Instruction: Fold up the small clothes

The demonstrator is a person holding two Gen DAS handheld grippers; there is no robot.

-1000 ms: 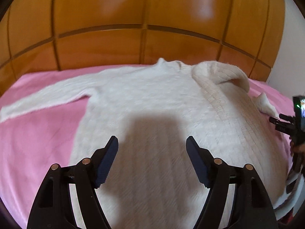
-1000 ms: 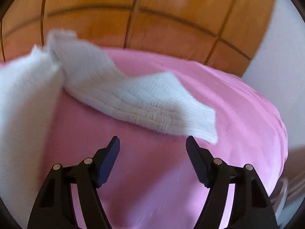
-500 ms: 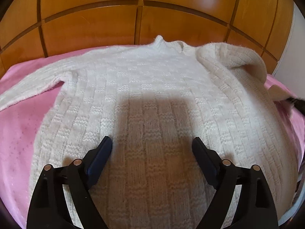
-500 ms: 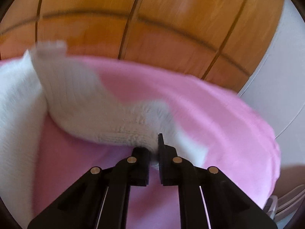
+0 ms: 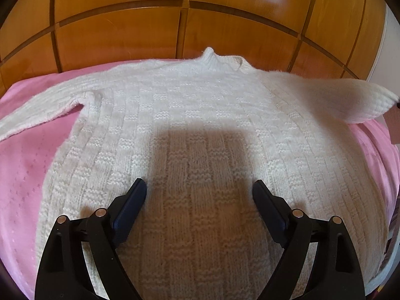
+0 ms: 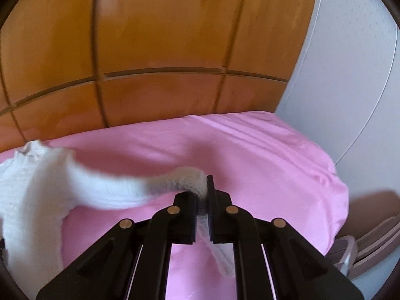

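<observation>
The wooden headboard (image 5: 175, 25) closes the far side of the bed (image 5: 22, 175), just behind the collar of the white knitted sweater (image 5: 200, 130). Bare pink sheet (image 6: 262, 155) lies free to the right of the sweater, up to the grey wall (image 6: 350, 75). The raised sleeve (image 6: 105, 185) crosses this room.
</observation>
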